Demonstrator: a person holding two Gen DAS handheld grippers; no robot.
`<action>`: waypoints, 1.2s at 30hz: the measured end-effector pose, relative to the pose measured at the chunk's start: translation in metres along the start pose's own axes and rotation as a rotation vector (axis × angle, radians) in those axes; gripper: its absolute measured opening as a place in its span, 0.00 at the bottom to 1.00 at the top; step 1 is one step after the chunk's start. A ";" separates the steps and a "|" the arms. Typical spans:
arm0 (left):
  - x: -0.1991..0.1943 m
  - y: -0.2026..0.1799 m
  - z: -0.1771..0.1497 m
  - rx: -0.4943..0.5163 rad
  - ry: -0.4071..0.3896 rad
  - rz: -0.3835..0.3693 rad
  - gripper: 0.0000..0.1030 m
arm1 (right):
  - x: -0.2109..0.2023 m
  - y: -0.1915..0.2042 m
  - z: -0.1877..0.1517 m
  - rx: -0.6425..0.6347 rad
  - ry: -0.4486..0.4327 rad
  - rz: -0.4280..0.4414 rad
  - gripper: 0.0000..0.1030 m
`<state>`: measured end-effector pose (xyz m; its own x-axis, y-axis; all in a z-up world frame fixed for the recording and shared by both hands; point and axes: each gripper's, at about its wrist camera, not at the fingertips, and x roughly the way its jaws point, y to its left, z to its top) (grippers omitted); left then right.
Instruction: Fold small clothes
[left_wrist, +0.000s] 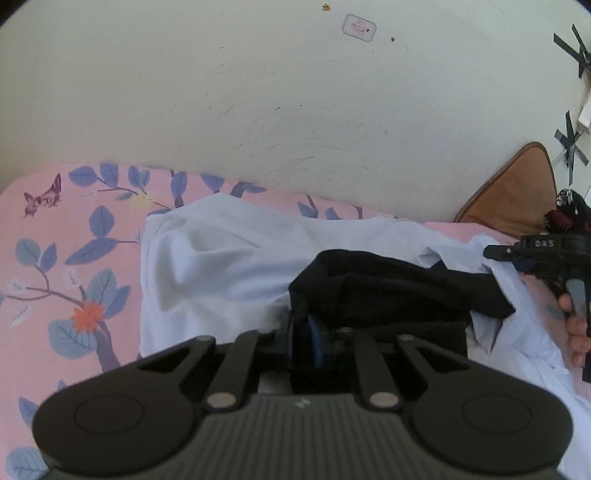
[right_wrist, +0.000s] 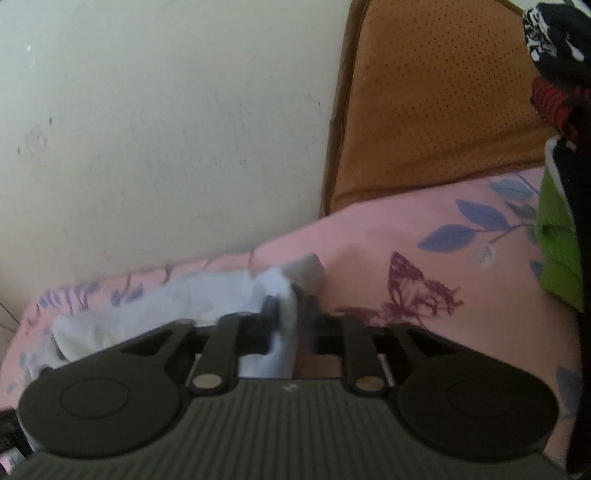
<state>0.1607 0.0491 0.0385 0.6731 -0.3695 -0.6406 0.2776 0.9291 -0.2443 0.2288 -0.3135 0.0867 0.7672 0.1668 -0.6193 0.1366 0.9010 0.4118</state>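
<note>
A pale blue-white garment (left_wrist: 221, 258) lies crumpled on the pink floral bedsheet (left_wrist: 48, 258). A black garment (left_wrist: 388, 291) rests on top of it. My left gripper (left_wrist: 306, 328) is shut on the near edge of the black garment, which rises from its fingers. My right gripper (left_wrist: 496, 252) comes in from the right, held by a hand (left_wrist: 576, 332), at the pale garment's far right edge. In the right wrist view a bunched fold of the pale garment (right_wrist: 284, 321) sits between the right gripper's (right_wrist: 290, 306) jaws, with a thin gap left beside the right finger.
A brown cushion (right_wrist: 424, 103) leans against the cream wall (left_wrist: 295, 92) at the head of the bed. A pile of clothes with a green piece (right_wrist: 557, 221) and a black, red and white piece (right_wrist: 554, 74) stands at the right. Black tape crosses (left_wrist: 572, 147) mark the wall.
</note>
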 end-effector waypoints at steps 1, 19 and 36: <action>0.000 0.000 0.000 0.004 -0.001 -0.002 0.12 | -0.006 0.001 -0.001 -0.015 -0.013 -0.007 0.48; -0.048 0.019 0.023 -0.109 -0.111 -0.148 0.17 | -0.064 0.052 -0.065 -0.409 -0.018 0.155 0.33; -0.010 -0.013 0.007 0.031 0.026 -0.095 0.19 | -0.073 0.080 -0.068 -0.482 -0.015 0.252 0.34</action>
<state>0.1554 0.0406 0.0529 0.6245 -0.4555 -0.6344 0.3610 0.8887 -0.2827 0.1408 -0.2266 0.1188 0.7482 0.3989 -0.5302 -0.3529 0.9159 0.1913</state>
